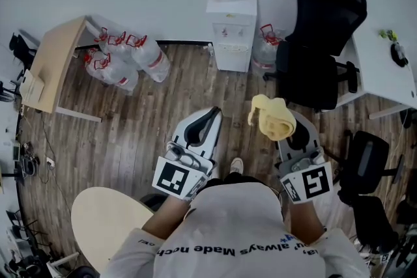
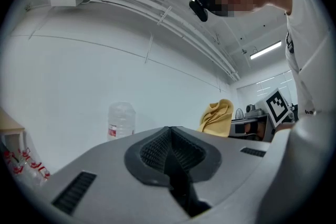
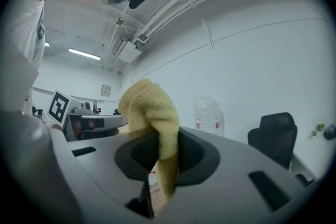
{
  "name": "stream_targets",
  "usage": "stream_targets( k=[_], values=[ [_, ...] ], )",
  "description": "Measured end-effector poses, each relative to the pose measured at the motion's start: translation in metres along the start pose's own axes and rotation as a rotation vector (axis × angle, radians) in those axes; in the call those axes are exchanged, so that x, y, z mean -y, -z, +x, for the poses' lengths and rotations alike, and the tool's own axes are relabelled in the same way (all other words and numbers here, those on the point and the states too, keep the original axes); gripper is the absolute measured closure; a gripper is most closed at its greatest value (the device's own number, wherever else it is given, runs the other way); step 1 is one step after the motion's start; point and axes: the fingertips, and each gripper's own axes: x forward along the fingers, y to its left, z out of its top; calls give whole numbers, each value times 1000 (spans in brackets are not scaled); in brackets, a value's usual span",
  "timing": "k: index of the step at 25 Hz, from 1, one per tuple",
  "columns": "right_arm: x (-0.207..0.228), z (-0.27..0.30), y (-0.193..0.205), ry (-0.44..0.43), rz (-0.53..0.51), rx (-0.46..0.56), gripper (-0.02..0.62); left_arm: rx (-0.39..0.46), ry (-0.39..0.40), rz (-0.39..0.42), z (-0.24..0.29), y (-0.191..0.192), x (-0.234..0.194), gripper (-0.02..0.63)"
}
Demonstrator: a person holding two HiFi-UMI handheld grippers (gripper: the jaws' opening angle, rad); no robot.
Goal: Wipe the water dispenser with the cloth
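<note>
Two grippers sit low before the torso, both aimed forward at the water dispenser (image 1: 232, 32), which stands well apart against the wall. Right gripper (image 1: 294, 137) jaws pinch the yellow cloth (image 1: 273, 117), bunched upward, probably carried ready for wiping. Left gripper (image 1: 207, 119) jaws pressed together, nothing between; likely idle.

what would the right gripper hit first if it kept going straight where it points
Likely the water dispenser: the right gripper, shut on the yellow cloth, points over bare floor toward it. The black chair stands close on the right of that line, so depth leaves some doubt.
</note>
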Motion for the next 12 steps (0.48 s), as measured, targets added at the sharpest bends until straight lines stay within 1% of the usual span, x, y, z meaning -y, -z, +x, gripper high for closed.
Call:
stream_targets(
  k=[5, 12],
  values=[
    [21, 12, 3, -6, 5, -6, 532, -6, -17, 1, 19, 4, -6, 577],
    [36, 29, 11, -10, 15, -18, 532, -20, -26, -4, 35, 14, -19, 577]
  ],
)
